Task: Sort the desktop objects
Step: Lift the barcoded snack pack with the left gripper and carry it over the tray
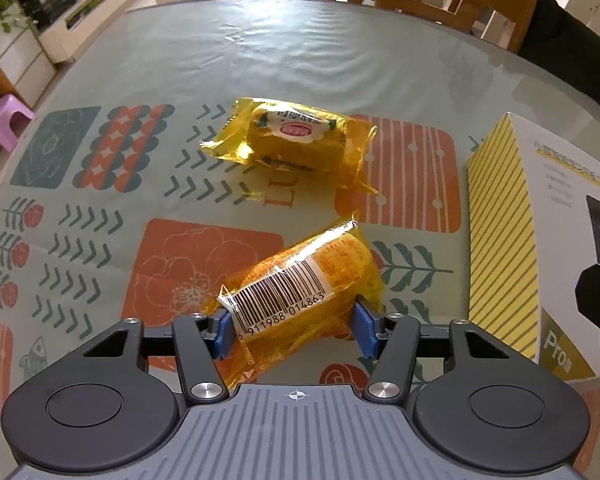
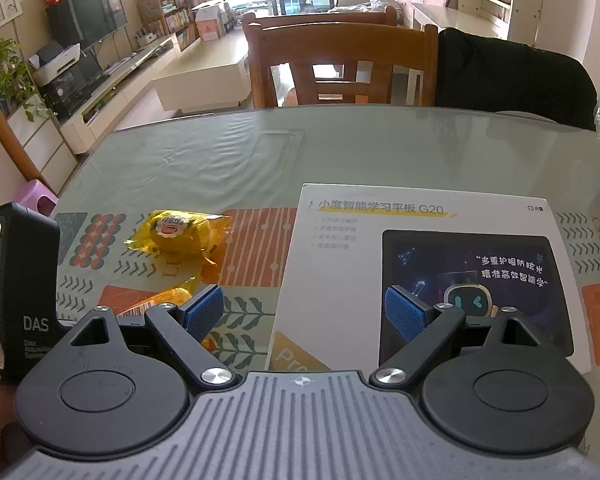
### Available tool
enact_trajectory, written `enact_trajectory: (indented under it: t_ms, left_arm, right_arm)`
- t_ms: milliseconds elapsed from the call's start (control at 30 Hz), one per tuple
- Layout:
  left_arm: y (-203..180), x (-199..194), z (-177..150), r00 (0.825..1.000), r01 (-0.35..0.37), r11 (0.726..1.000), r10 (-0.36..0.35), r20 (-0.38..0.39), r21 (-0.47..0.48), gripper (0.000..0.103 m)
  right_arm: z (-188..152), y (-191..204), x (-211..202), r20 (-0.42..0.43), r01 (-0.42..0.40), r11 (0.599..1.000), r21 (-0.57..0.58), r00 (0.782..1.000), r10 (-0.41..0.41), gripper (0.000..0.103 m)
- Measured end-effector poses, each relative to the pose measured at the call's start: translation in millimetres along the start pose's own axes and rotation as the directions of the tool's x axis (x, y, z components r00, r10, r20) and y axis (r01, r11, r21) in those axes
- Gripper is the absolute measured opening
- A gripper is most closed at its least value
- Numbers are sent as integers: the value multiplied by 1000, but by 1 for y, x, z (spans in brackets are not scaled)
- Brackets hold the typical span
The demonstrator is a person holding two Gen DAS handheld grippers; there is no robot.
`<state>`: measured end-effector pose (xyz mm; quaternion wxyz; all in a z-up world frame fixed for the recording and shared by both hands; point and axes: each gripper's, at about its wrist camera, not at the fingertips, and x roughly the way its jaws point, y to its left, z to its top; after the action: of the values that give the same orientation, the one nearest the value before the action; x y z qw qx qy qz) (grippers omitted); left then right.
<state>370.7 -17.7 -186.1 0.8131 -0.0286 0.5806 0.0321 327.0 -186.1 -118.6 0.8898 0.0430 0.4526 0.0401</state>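
Two yellow snack packs lie on the patterned tablecloth [image 1: 100, 208], one beyond the other. From the left wrist view, the far pack [image 1: 296, 140] rests flat with its red-and-white label facing up, on the cloth between a scalloped red patch and a striped orange patch. The near pack [image 1: 300, 296] lies barcode-up, its far end pointing up and to the right. The left gripper [image 1: 296, 332] is clamped on this near pack: one blue pad [image 1: 223, 330] presses its left side and the other touches its right, with the wrapper crinkled between them. Right of both packs sits a white box [image 1: 540, 240] with a yellow-striped side and "Pro" printed at its near corner, lying flat and apart from the packs.

From the right wrist view, the left gripper's black body with a small screen fills the left edge. The far pack [image 2: 180, 232] lies to the right of it, and a sliver of the near pack [image 2: 168, 296] peeks out behind the right gripper's left finger. The right gripper [image 2: 304, 312] hangs with its fingers wide apart and nothing between them, over the box's [image 2: 340, 232] left edge. The box top shows a tablet picture and Chinese print. A wooden chair [image 2: 340, 64] stands at the table's far side.
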Motion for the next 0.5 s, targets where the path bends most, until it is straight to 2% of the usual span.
enact_trajectory:
  t_ms: [500]
  left_arm:
    - [9,-28,-5,999,16,1000,-16,42,7,48]
  right_arm:
    - [-3,7,-18,22,-4,1000,-1,1000,4,103]
